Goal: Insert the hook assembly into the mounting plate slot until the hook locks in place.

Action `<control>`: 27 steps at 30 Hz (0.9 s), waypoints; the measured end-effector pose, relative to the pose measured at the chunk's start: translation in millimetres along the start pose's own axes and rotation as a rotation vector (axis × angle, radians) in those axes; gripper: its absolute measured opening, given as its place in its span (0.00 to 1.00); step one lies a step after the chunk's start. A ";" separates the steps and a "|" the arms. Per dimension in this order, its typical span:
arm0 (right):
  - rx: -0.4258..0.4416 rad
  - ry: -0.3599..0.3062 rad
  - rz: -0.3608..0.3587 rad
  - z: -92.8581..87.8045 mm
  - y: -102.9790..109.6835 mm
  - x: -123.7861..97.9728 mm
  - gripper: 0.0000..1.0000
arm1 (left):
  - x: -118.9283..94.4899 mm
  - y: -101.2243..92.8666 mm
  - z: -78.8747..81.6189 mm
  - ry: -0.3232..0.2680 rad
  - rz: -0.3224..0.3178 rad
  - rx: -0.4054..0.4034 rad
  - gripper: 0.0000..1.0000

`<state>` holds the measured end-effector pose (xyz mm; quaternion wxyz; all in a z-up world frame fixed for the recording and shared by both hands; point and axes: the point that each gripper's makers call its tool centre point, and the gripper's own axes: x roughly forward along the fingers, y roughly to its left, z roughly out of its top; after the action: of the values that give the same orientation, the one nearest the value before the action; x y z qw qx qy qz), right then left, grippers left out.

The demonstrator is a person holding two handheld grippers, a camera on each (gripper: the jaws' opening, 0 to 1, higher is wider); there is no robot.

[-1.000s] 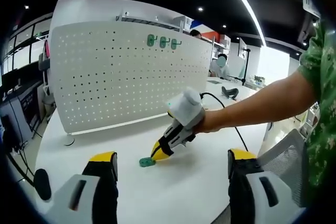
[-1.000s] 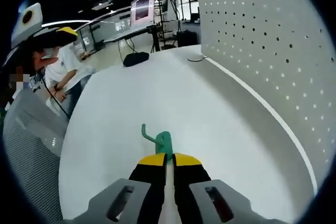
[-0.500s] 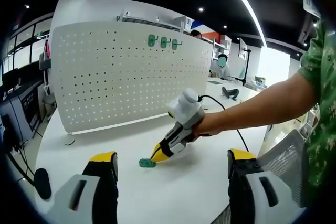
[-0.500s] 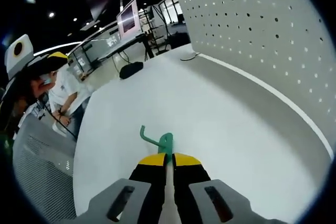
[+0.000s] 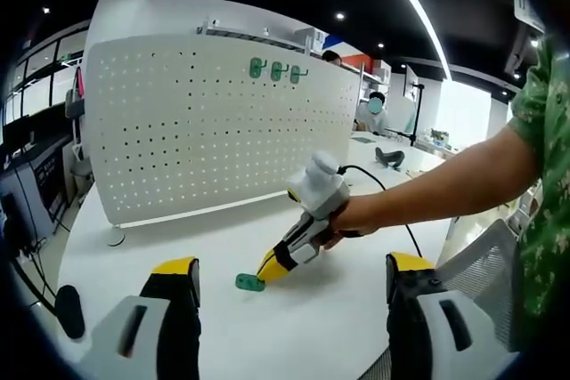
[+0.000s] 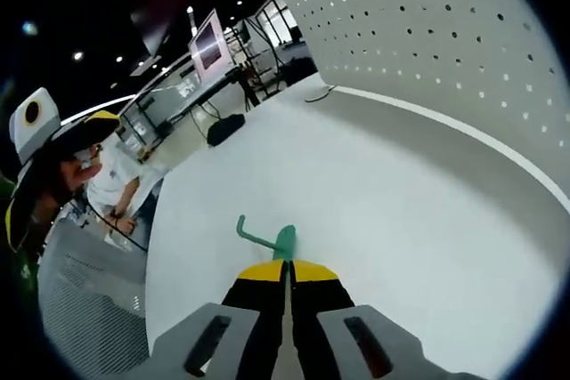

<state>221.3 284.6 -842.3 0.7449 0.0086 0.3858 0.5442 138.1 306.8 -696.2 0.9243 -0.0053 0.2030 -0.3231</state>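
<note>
My right gripper (image 6: 287,275) has its jaws clamped on the hook (image 6: 267,241) low over the tabletop (image 6: 374,211); left gripper (image 5: 289,287) gapes empty. Thin pinch: the hook could twist meeting the pegboard (image 5: 205,122)

I am looking at a white round-edged table (image 5: 134,246) carrying everything here. A tall white pegboard panel (image 5: 205,122) is standing upright along its far side, its base resting on the tabletop. A green hook (image 5: 249,283) is lying on the bare surface in front of the panel, well apart from it. In the right gripper view, I am seeing a dark object (image 6: 225,128) sitting near the table's far edge; I cannot tell what it is.
</note>
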 end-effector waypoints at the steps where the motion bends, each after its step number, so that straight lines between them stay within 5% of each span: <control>1: 0.004 -0.005 -0.003 0.2 -0.2 -0.7 0.00 | 0.0 0.1 -0.3 0.001 0.000 -0.001 0.88; 15: -0.112 0.024 -0.035 -9.1 10.6 -1.8 0.00 | 0.2 -1.7 1.4 -0.006 -0.008 0.000 0.87; 27: -0.013 0.035 -0.038 -15.3 5.7 -0.1 0.08 | -2.6 -0.5 1.6 -0.007 -0.005 0.000 0.87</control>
<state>207.8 280.6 -850.5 0.7482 -0.0132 0.3953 0.5328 136.5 307.8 -693.7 0.9243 -0.0072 0.1997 -0.3252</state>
